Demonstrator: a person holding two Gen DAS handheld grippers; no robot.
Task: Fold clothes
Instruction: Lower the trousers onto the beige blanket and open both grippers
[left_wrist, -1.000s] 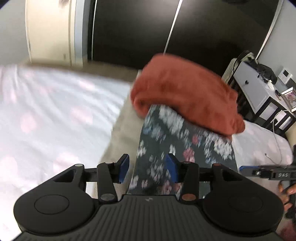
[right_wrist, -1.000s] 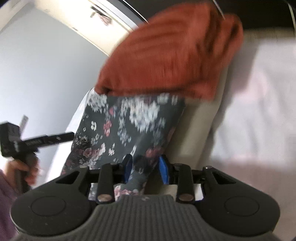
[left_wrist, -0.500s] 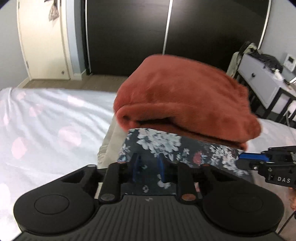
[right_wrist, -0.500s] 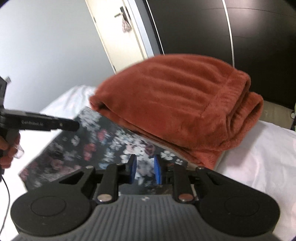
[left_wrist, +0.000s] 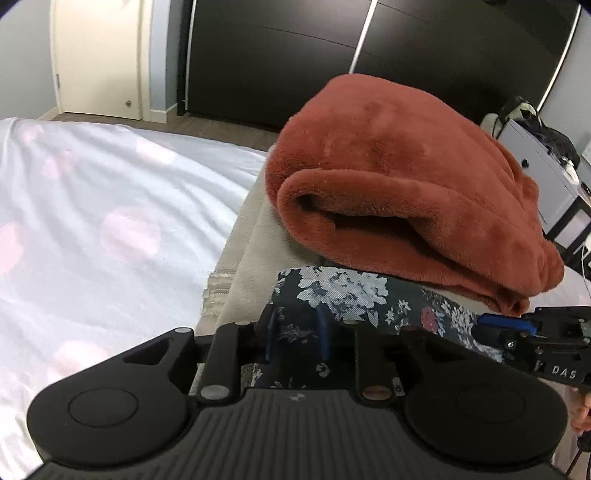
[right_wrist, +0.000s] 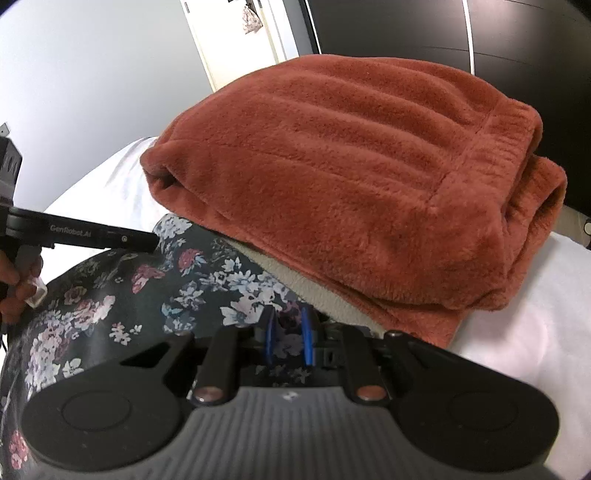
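Bedsheet (left_wrist: 92, 206) first, since it's the biggest thing around: one white sheet with faint pink blotches, filling the left of the left wrist view and the right edge of the right one. On it sits one stack of clothes, three items I can count.

Top of the stack is one rust-red fleece garment (right_wrist: 369, 155), folded into a fat bundle, long axis running left to right, with the open fold mouth facing the near side in the left wrist view and a ribbed cuff or waistband at the right end in the right wrist view. Under it is one beige garment (left_wrist: 255, 243), mostly covered, poking out on the left and toward the near side.

Nearest is one dark floral garment (right_wrist: 122, 295), its far edge tucked under the red bundle, spreading left to right along the near side of the stack.

Two grippers, one per hand. The left gripper (left_wrist: 297, 332) has its blue pads only a little apart with a bunch of floral fabric between them, and its jaws are opening. The right gripper (right_wrist: 287, 338) is narrower, pads pinching a fold of the same floral cloth at its right corner, jaws closing. A hand (right_wrist: 14, 288) shows at the left edge of the right wrist view, wrapped around the left gripper's handle.
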